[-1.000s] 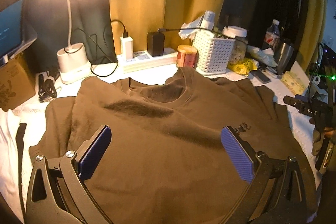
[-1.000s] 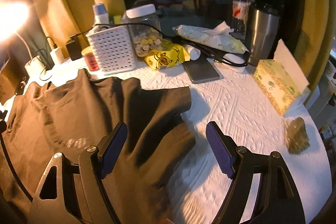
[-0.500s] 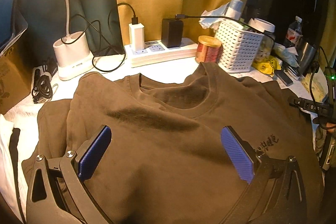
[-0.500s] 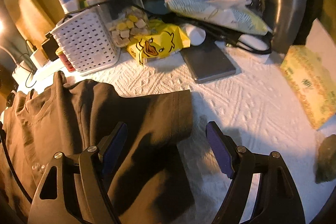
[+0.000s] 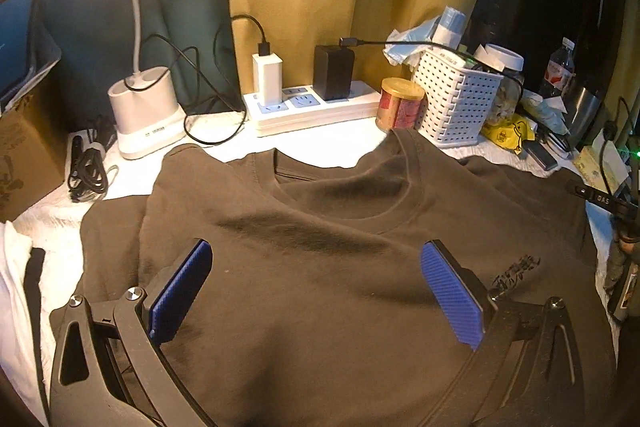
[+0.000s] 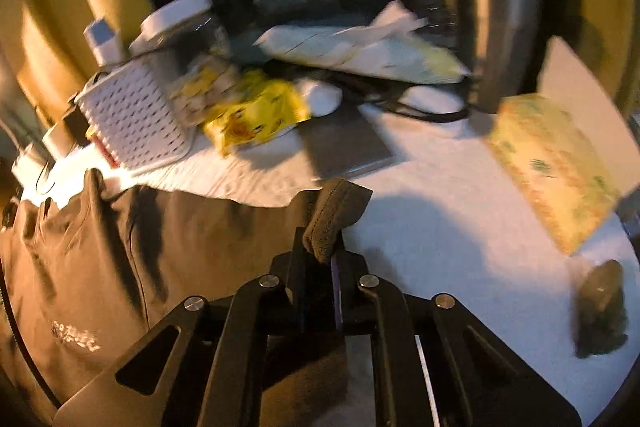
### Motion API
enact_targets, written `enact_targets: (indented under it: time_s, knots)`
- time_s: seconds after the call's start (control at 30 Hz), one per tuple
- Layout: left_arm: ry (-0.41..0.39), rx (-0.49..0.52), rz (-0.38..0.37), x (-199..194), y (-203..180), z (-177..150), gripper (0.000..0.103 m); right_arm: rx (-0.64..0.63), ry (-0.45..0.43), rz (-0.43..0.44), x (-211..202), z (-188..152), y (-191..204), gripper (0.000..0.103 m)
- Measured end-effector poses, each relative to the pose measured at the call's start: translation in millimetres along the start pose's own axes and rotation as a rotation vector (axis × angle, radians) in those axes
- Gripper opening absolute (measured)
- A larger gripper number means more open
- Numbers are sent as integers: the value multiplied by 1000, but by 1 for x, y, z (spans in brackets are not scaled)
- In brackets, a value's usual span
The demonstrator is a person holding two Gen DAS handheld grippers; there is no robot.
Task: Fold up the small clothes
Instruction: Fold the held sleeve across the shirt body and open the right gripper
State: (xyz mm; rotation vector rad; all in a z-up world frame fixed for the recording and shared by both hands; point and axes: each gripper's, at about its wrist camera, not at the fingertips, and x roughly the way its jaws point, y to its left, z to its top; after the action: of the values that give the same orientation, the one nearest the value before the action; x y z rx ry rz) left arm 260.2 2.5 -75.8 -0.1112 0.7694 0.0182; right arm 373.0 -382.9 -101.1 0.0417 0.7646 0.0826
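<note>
Folding barely begun: right tongs (image 6: 320, 259) clamp the shirt (image 5: 320, 291) sleeve at centre frame; left tongs (image 5: 316, 291) gape wide, empty, over the unfolded body.

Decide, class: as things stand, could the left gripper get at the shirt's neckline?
Probably yes. The left gripper hangs open over the brown T-shirt, and the collar lies just ahead with only flat cloth between. The red tin and white basket sit behind it, off that path.
</note>
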Motion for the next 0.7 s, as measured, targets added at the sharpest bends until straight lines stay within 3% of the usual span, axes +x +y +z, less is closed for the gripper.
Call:
enact_targets:
  time_s: [0.3,0.7]
  knots:
    - [-32,-18,5,-20,12,-5,102,7,-66,-15,-38,-8,0,10]
    - [-64,-68,-3,-45,52,-17,102,-106,-150,59,-76,0,83,10]
